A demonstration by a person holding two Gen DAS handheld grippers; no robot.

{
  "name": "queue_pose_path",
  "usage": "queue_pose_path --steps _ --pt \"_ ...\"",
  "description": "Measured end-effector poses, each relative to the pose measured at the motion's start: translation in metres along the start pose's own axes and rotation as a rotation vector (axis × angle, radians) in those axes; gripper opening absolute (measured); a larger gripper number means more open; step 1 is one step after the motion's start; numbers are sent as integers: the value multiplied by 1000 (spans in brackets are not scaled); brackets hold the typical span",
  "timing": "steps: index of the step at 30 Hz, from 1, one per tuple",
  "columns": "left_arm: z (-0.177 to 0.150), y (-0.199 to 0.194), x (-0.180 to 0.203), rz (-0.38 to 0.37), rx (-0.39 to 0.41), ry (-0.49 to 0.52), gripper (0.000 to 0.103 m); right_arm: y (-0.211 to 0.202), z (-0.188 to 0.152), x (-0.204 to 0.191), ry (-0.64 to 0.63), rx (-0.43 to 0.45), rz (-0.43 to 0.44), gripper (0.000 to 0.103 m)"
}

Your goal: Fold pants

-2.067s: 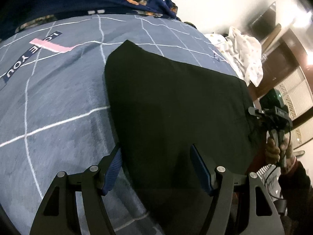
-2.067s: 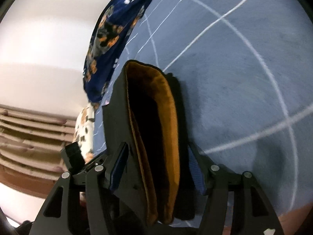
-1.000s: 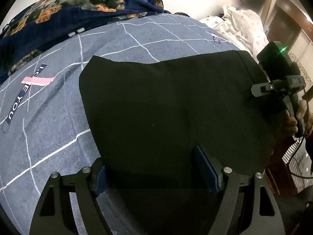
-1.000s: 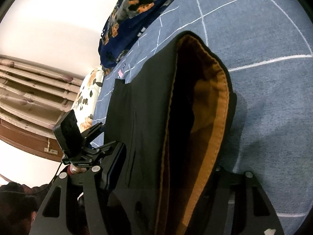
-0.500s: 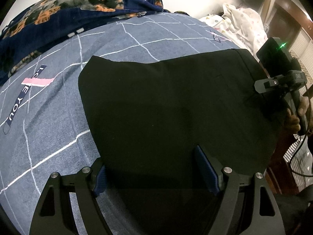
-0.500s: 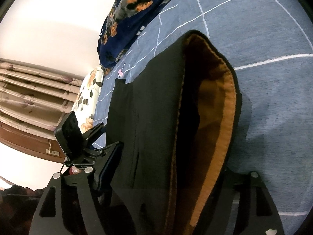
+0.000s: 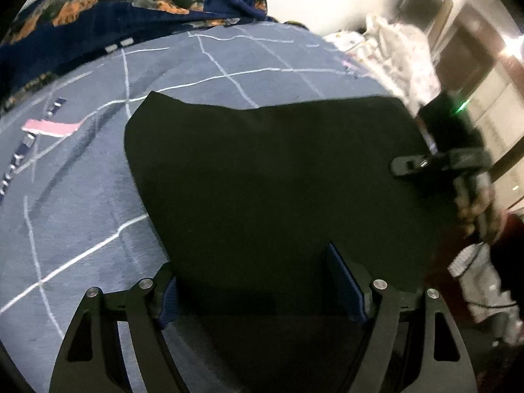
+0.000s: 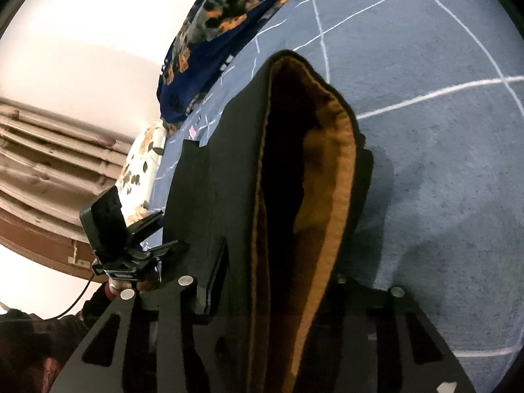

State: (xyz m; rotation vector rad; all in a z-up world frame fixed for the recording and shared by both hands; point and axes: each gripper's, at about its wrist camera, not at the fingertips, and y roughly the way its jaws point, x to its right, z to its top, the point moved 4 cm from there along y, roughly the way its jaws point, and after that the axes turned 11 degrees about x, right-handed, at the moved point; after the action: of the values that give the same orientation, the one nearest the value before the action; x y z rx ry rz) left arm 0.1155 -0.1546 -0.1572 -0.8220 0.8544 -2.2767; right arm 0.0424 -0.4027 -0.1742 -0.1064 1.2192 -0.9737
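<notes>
Since the earlier frames, the right tongs (image 8: 278,288) have narrowed and are closing around the waistband of the black pants (image 7: 278,180), whose tan lining (image 8: 337,170) gapes open between the fingers; whether the pads already press the cloth I cannot tell. Left tongs (image 7: 262,285) stand spread wide, as before, straddling the near edge of the pants. They lie folded flat on the grey checked bedsheet (image 7: 82,203), with a dark floral blanket (image 7: 98,9) bunched beyond them.
</notes>
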Motion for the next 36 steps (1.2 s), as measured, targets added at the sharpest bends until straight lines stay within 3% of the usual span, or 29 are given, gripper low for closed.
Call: queue_pose_path --steps 4,8,12,15,18,19,22,28,36 --pt "3 -2 -14 -118 -6 -109 77 -1 -1 1 1 5 6 39" --pt "5 -1 -23 -181 -16 -175 78 -2 -1 2 6 1 14 39" --pt "9 5 -16 -201 -37 -165 93 -5 -2 5 18 -15 27 43" --pt "8 9 -8 -165 -40 -112 94 -4 -3 3 15 -25 26 46" --pt "6 10 -9 -147 -24 -138 94 -4 -5 -2 7 -20 20 52" --pt "7 10 -10 -131 -21 -148 84 -4 -6 -3 3 -15 18 53" --pt "8 12 -17 -80 -28 -188 30 -3 -7 -5 5 -4 14 54" --pt "8 12 -26 -164 -27 -244 30 -1 -6 -7 8 1 12 54" --pt "4 10 -29 -188 10 -266 28 -4 -8 -9 15 31 9 53"
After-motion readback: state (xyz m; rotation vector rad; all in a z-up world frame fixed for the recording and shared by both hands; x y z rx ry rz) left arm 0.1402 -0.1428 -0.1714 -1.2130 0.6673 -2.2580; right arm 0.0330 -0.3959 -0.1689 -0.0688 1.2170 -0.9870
